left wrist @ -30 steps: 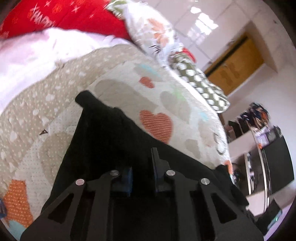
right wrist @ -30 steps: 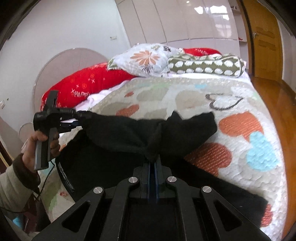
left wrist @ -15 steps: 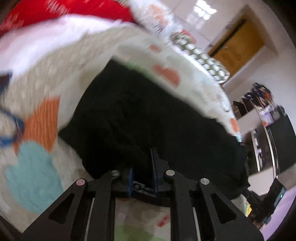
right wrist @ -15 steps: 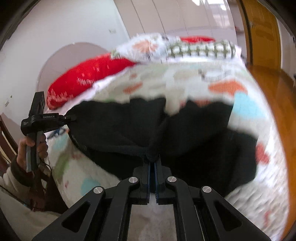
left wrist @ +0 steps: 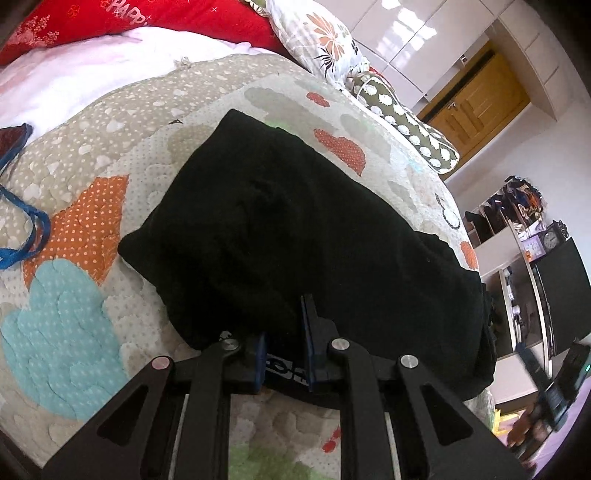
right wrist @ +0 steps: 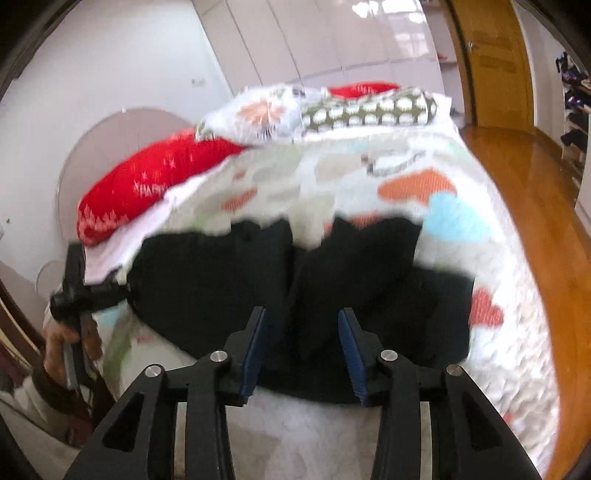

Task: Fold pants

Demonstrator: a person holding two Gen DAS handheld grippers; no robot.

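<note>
Left wrist view alone shows me my left gripper (left wrist: 284, 354) pinching the black pants' (left wrist: 295, 229) near edge, their length running left-right, while my right gripper (right wrist: 301, 347) has just opened off them.

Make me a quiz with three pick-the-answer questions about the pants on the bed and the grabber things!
1. Where do the black pants lie?
A. on the wooden floor
B. on the patterned quilt
C. on the red pillow

2. What colour are the pads inside the right gripper?
A. blue
B. yellow
C. white

3. What is the left gripper doing?
A. hanging open above the bed
B. pinching the pants' edge
C. holding a pillow

Answers:
1 B, the quilt shows all around the pants.
2 A, blue strips line both fingers.
3 B, black cloth sits between its closed pads; the right gripper's jaws have just been opening, with nothing pinched.
</note>
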